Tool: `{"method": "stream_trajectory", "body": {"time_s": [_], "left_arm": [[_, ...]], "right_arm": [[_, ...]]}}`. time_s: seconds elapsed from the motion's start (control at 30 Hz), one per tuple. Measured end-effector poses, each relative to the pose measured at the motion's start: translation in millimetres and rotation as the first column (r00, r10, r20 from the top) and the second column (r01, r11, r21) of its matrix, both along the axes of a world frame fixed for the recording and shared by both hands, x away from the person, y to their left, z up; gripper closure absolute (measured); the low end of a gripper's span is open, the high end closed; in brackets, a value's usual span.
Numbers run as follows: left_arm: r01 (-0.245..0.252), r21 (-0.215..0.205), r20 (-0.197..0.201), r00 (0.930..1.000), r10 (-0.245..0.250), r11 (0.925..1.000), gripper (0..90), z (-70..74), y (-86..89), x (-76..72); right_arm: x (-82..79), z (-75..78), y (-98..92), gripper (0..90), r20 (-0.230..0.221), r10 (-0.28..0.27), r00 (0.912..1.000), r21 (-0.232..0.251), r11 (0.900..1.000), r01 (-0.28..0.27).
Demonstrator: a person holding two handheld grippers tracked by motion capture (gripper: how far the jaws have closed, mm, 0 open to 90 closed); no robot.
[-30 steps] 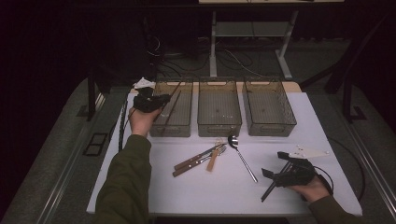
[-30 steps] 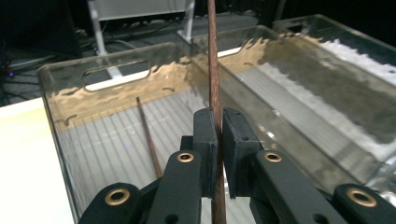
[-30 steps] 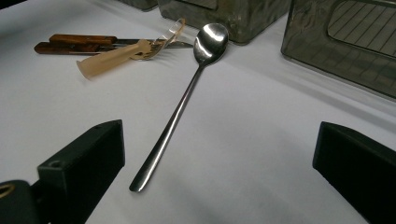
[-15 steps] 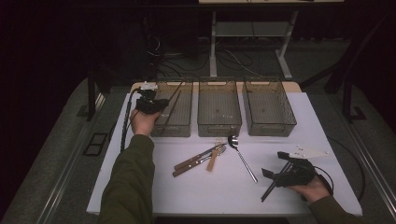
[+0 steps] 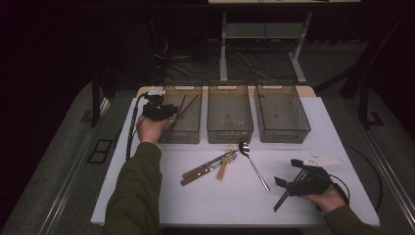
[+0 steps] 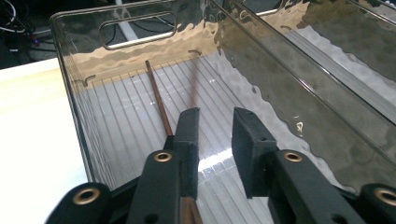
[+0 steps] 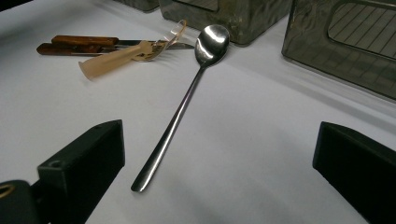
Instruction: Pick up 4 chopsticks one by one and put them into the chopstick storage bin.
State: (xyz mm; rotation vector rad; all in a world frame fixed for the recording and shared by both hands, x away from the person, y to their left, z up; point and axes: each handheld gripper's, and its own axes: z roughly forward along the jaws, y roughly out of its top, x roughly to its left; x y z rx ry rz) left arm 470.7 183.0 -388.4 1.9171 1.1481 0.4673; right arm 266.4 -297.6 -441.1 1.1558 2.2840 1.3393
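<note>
Three clear bins stand in a row at the table's (image 5: 147,196) far side. Left bin (image 5: 193,134): brown chopsticks (image 6: 157,100) lying slantwise on its ribbed floor. Middle bin (image 5: 230,134) and right bin (image 5: 284,133): nothing large visible inside. Left hand-held gripper (image 6: 215,126) hangs over the left bin, jaws a little apart and just been opening; the chopstick runs beside and under the left jaw, and no pad presses on it. Against a second ago, that hand sits slightly further left over the bin. Right hand-held gripper (image 5: 289,182) rests low at the table's near right, jaws wide apart, a steel spoon (image 7: 182,105) lying ahead between them, untouched. Two wooden-handled pieces (image 5: 205,167) and a pale utensil (image 5: 224,169) lie near the spoon's bowl.
</note>
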Motion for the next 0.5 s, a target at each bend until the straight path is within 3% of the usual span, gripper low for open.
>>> {"method": "stream_trajectory", "body": {"time_s": [0.37,0.5], "left_arm": [[0.069,-0.026,0.011,0.9976,-0.069,0.9972,53.3,10.2,4.1,-9.8],[0.094,-0.053,0.018,0.9955,-0.093,0.9941,47.5,13.9,6.7,-16.6]], "right_arm": [[-0.1,0.1,0.1,2.4,0.000,-0.003,1.0000,0.001,1.000,0.003],[-0.1,0.0,0.1,2.4,-0.001,-0.003,1.0000,-0.002,1.000,0.003]]}}
